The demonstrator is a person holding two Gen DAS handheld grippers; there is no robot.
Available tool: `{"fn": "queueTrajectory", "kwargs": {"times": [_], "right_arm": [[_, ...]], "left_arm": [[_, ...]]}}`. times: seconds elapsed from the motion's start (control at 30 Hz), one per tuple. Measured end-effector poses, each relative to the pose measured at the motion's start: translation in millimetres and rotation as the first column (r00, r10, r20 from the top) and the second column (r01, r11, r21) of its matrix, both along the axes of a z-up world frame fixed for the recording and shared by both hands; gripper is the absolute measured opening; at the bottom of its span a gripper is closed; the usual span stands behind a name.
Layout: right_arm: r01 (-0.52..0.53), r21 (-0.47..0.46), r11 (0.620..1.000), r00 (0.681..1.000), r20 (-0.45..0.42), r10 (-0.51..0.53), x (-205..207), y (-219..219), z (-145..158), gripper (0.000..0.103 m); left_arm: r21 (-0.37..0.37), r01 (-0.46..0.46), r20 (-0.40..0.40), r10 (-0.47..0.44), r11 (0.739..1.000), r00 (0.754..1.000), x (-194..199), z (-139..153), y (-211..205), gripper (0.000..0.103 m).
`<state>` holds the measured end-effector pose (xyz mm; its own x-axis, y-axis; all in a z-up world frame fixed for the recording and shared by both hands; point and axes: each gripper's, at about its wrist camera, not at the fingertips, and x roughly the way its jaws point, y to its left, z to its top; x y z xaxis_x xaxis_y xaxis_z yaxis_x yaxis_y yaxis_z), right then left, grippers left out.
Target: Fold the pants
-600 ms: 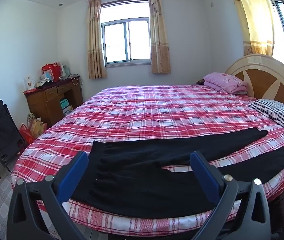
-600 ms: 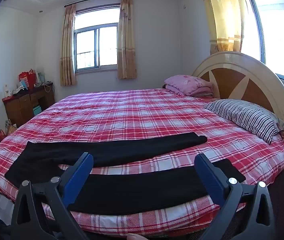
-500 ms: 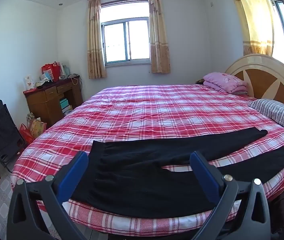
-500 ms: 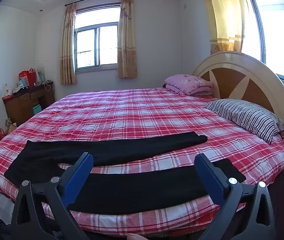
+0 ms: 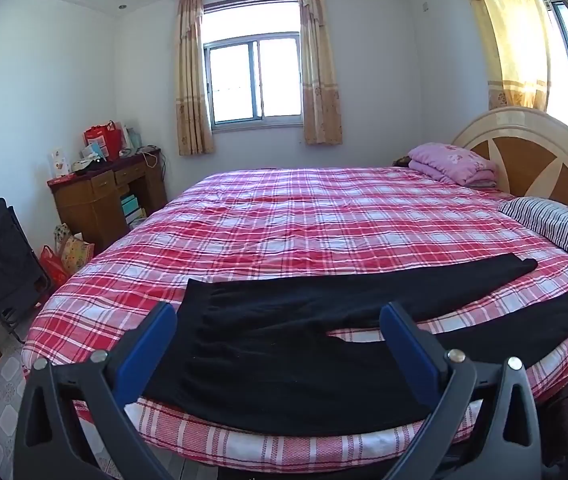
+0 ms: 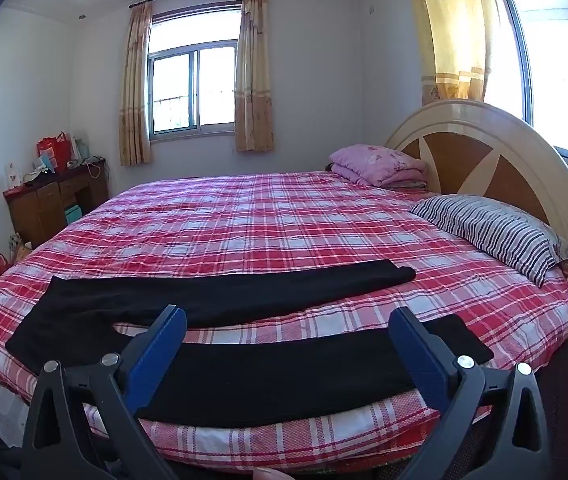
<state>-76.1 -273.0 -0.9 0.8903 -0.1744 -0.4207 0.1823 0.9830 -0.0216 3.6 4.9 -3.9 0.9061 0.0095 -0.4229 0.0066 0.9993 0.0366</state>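
Nothing has shifted in the last half-second: black pants (image 5: 284,344) lie flat, legs apart, along the near edge of the bed (image 5: 324,216), left gripper (image 5: 277,332) and right gripper (image 6: 286,330) both wide open and empty, so folding is not begun.

We see the left hand-held gripper (image 5: 277,332) and the right hand-held gripper (image 6: 287,330) built alike: black plastic arms with triangular cut-outs, silver screw heads (image 5: 456,355) at the pivots, and flat blue finger pads (image 6: 416,354) on each tip.
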Motion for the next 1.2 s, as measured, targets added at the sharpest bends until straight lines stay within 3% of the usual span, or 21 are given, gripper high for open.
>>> {"fn": "queueTrajectory", "kwargs": {"times": [1.2], "right_arm": [[0.004, 0.003, 1.000, 1.000, -0.014, -0.004, 3.0, -1.3, -4.4, 0.102]], "left_arm": [[0.001, -0.004, -0.001, 0.004, 1.000, 1.000, 0.8, 1.0, 4.0, 0.103]]}}
